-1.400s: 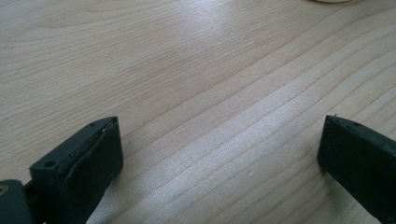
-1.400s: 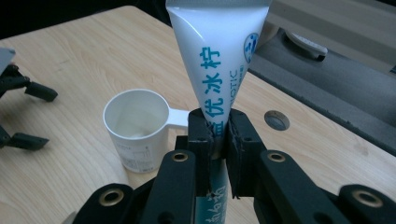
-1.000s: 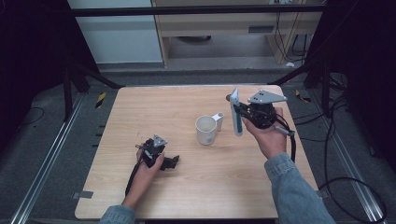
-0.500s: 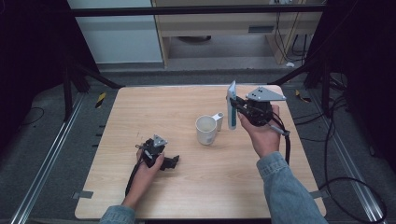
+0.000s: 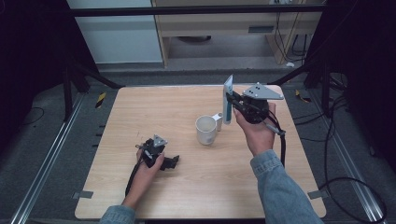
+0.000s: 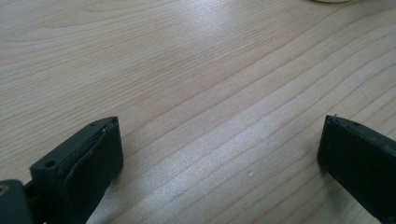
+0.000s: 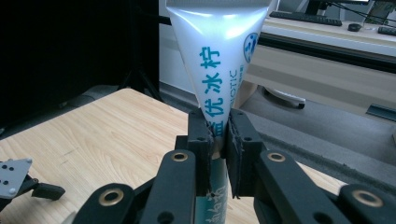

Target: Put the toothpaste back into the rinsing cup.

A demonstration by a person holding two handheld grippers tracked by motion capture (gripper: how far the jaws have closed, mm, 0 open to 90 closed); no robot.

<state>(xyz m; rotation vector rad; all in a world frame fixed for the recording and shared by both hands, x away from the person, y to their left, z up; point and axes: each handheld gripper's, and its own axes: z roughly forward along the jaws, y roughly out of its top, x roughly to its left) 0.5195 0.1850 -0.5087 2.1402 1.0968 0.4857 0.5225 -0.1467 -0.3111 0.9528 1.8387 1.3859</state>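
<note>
Your right gripper has its fingers clamped on the white squeeze tube with blue lettering. The tube stands upright, long axis vertical, crimped end up, lower end hanging just right of the white ceramic mug and a bit farther back. So the mug lies left and slightly nearer from the tube; that's the shift you'd need to get over it. Your left gripper rests on the light wooden counter, fingers wide apart, nothing between them. Count: one tube, one mug, two grippers.
</note>
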